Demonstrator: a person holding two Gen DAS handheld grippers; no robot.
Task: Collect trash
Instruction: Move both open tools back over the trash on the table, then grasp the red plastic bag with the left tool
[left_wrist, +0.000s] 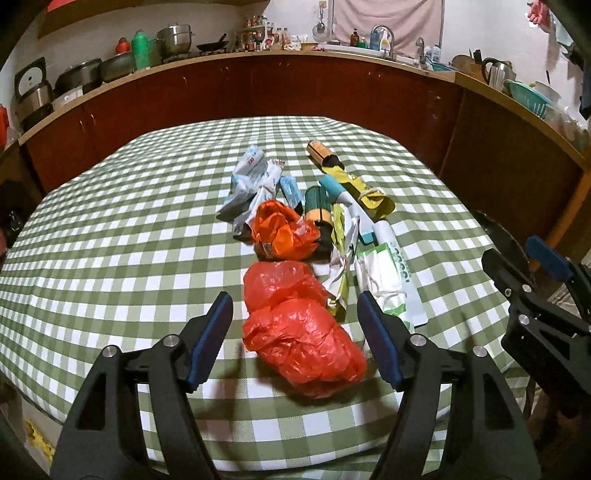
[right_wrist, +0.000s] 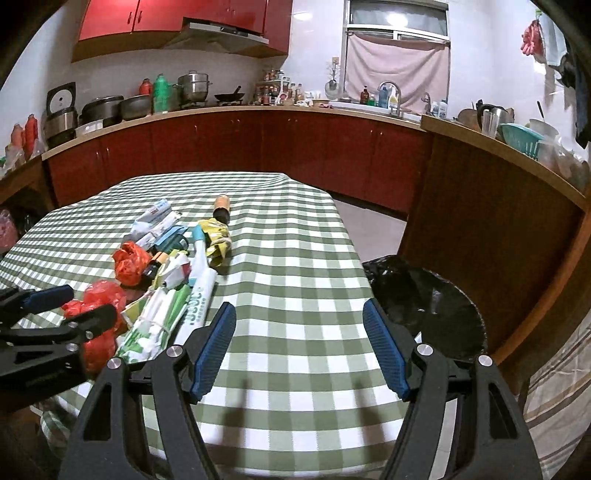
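A pile of trash lies on the green checked table: a crumpled red plastic bag nearest, an orange bag, white and blue wrappers, a green tissue pack, a yellow wrapper and a small bottle. My left gripper is open, its fingers on either side of the red bag. My right gripper is open and empty over the table's bare right part. A bin with a black bag stands beside the table's right edge.
Dark red kitchen cabinets ring the room, their counter crowded with pots, bottles and a sink. The right gripper shows at the right edge of the left wrist view. The left gripper shows at the left of the right wrist view.
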